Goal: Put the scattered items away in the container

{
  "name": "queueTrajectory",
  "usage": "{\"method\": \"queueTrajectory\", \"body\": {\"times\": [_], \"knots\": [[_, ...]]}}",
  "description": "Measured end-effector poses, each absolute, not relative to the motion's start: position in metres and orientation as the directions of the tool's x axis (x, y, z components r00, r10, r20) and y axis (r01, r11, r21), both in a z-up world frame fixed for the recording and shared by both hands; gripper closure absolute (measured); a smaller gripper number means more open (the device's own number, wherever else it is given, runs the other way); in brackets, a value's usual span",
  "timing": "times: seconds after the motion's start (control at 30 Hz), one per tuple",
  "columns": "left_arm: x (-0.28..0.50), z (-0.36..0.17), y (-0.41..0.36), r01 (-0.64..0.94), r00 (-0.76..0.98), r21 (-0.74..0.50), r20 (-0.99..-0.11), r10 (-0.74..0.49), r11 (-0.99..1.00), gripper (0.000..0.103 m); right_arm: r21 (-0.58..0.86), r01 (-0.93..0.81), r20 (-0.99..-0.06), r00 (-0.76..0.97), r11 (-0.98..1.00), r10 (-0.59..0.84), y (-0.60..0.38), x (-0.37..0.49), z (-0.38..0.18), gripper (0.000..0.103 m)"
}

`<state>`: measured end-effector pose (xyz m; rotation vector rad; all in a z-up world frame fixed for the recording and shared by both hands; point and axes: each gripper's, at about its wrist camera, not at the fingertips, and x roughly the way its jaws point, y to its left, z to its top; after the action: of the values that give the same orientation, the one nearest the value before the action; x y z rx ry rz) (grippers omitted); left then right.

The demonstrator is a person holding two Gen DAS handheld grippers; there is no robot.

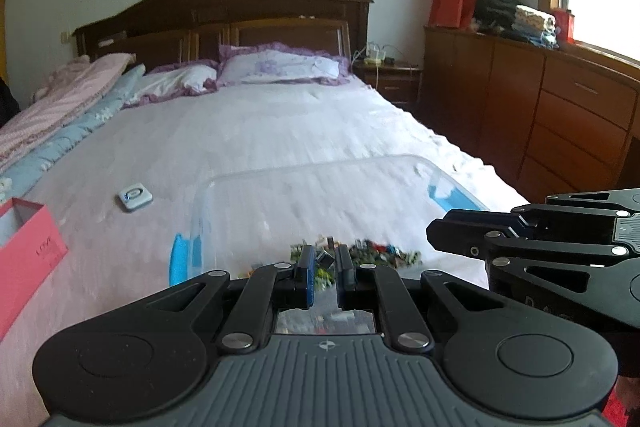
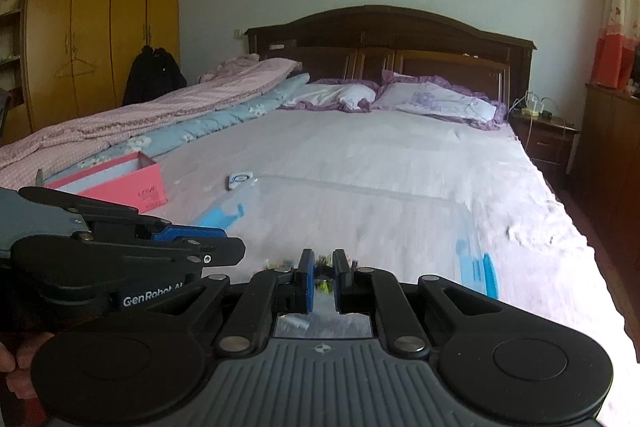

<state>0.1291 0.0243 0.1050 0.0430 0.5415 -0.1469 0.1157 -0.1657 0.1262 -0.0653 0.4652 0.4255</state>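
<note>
Between our two claws and the far end of the bed sits a clear plastic tub. Our left claw (image 1: 324, 269) has its blue-padded jaws drawn nearly together with only a narrow slit between them, and we see nothing gripped there. Our right claw (image 2: 320, 275) is closed just as tightly and is likewise empty. Both point slightly downward, side by side over the near rim of the tub (image 1: 320, 173), which rests on the pale bedspread (image 1: 248, 131) and has blue latches (image 1: 178, 259) on its short sides. Inside it, close to the near wall, lies a heap of small colourful toy bricks (image 1: 360, 253); from each wrist view the heap shows just beyond and below the fingertips, not touching them. Left of the tub, apart from it, a small white square gadget (image 1: 135, 195) lies flat on the bedspread. Farther left stands an open pink box (image 2: 120, 183); what it holds we cannot tell. Two pillows with purple frills (image 1: 280, 67) lean near the dark wooden headboard (image 1: 224, 7), and folded quilts (image 2: 140, 123) run along the bed's left side
</note>
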Motion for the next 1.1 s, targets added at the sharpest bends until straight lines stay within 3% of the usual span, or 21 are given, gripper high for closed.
{"method": "queueTrajectory", "body": {"times": [0.5,0.7,0.77,0.9,1.03,1.1], "knots": [[0.169,0.089,0.013,0.155,0.831,0.035,-0.545,-0.111,0.987,0.091,0.029,-0.397,-0.466,0.807,0.917,0.364,-0.165,0.17,0.113,0.093],[0.173,0.085,0.022,0.133,0.823,0.018,-0.559,-0.101,0.991,0.083,0.036,-0.39,-0.482,0.8,0.92,0.358,-0.16,0.179,0.104,0.089],[0.172,0.085,0.025,0.124,0.821,0.005,-0.562,-0.1,0.992,0.069,0.045,-0.386,-0.483,0.799,0.921,0.358,-0.161,0.179,0.101,0.082],[0.165,0.086,0.033,0.103,0.821,-0.014,-0.564,-0.093,0.995,0.055,0.047,-0.376,-0.481,0.804,0.925,0.351,-0.161,0.174,0.099,0.074],[0.149,0.089,0.041,0.086,0.824,-0.019,-0.561,-0.081,0.996,0.03,0.08,-0.349,-0.468,0.814,0.934,0.344,-0.171,0.161,0.101,0.054],[0.139,0.088,0.043,0.083,0.82,-0.02,-0.567,-0.08,0.996,0.027,0.096,-0.336,-0.469,0.815,0.937,0.34,-0.18,0.148,0.099,0.049]]}}
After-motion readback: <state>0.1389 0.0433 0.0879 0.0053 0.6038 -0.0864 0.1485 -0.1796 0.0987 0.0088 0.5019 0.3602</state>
